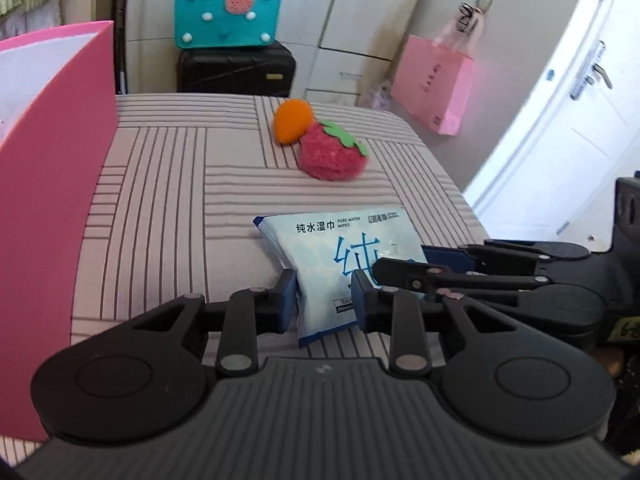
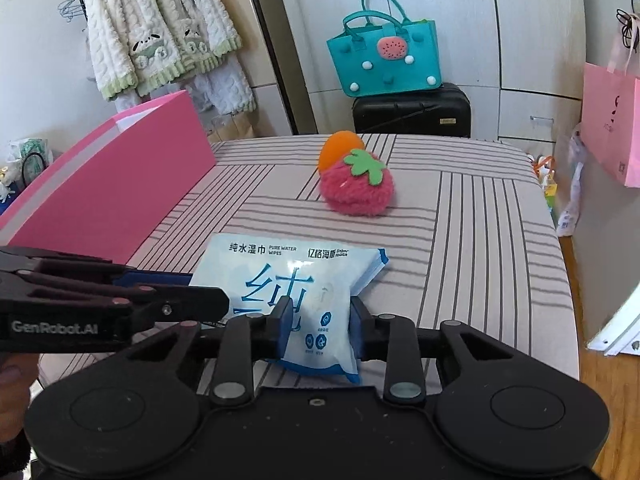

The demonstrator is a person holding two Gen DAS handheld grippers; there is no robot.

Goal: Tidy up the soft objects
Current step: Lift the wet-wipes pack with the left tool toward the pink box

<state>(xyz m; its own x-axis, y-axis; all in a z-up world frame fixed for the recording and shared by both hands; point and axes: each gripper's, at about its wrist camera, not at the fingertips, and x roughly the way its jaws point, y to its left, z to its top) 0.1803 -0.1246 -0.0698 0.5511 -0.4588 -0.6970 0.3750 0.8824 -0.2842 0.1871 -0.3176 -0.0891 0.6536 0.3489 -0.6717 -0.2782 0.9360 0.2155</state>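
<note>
Wipes pack [image 1: 340,264] sits pinched at both near corners, left tool [image 1: 325,300] and right tool [image 2: 320,326] each clamping it.

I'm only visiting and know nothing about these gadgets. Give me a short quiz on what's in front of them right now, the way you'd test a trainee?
1. True or false: both grippers are clamped on the same pack of wet wipes.
2. Which soft toy lies nearer the grippers: A the orange plush, B the strawberry plush, C a blue teddy?
3. Fill in: the big box standing at the left edge of the striped surface is coloured ____.

Key
1. True: the left gripper and the right gripper each pinch the pack near its close end, side by side.
2. B; the orange plush lies just behind it, touching.
3. Pink.
</note>
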